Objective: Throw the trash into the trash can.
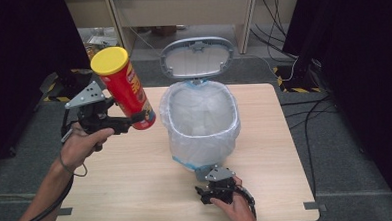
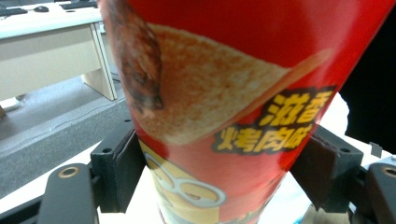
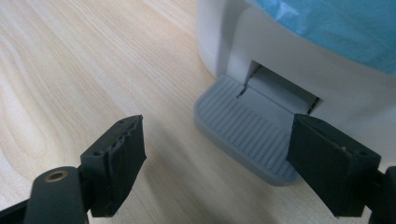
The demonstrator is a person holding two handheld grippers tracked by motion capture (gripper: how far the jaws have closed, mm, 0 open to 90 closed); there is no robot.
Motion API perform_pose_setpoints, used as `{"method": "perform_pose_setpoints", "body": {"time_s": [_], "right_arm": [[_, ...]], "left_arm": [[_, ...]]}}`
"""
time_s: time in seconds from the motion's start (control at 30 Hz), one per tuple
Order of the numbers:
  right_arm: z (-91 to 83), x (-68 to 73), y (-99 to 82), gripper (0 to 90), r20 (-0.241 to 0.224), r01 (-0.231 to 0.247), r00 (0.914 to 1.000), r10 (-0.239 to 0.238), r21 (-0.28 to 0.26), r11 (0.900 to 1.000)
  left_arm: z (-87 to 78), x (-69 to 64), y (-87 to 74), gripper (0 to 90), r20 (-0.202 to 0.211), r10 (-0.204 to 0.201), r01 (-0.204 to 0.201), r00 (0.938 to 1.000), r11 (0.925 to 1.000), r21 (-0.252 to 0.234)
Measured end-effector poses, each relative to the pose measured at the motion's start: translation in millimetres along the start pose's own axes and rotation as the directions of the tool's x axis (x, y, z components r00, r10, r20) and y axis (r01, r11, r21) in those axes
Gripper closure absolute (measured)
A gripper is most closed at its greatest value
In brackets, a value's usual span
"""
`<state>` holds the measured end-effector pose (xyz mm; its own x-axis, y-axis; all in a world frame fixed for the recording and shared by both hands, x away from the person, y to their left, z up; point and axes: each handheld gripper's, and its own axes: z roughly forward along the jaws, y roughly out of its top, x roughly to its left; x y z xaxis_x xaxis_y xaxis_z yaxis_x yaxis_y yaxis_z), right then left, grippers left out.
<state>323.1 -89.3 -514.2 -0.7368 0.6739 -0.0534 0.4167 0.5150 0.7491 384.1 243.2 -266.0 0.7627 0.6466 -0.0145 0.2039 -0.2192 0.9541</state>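
Gripping a red crisp can (image 1: 128, 91) near its lower end, the left tool (image 1: 127, 124) holds it in the air over the left part of the tabletop (image 1: 137, 178), just left of the pedal bin (image 1: 203, 140). The can leans with its yellow lid (image 1: 110, 60) up and to the left, and the lid is on, so what it holds cannot be told. In the left gripper view the can (image 2: 233, 93) sits between the two black jaws, which press on its sides; its label shows a large crisp, yellow Chinese characters and a goggled cartoon figure lower down.

The white pedal bin stands upright at the middle of the tabletop. Its grey lid (image 1: 196, 56) is raised and tilted back, away from the person. A pale, see-through liner bag (image 1: 200, 110) with a blue tint is folded over the rim, and the inside of the bag looks empty.

At the near edge of the tabletop the right tool (image 1: 213, 182) is low, at the foot of the bin. In the right gripper view its jaws stand wide apart, holding nothing, with the ribbed grey foot pedal (image 3: 247, 135) between and just ahead of them; the right-hand jaw overlaps the pedal's corner. The lid is up, yet whether the tool presses on the pedal cannot be told.
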Motion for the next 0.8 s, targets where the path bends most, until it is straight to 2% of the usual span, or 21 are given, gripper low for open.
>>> {"method": "perform_pose_setpoints", "body": {"time_s": [0.33,0.53,0.8], "right_arm": [[0.0,0.1,0.1,19.1,0.001,0.003,1.0,-0.003,0.002,1.0],[0.0,-0.1,0.1,19.1,0.0,0.004,1.0,-0.004,0.001,1.0],[0.0,0.2,0.1,19.1,0.002,0.005,1.0,-0.005,0.002,1.0]], "left_arm": [[16.1,-12.9,21.5,23.7,0.033,0.032,-0.032,0.9989,0.9995,-0.006],[28.3,-19.3,27.9,23.7,0.045,0.043,-0.043,0.998,0.9991,-0.002],[46.3,-23.4,34.7,23.7,0.068,0.033,-0.033,0.9972,0.9994,0.006]]}}
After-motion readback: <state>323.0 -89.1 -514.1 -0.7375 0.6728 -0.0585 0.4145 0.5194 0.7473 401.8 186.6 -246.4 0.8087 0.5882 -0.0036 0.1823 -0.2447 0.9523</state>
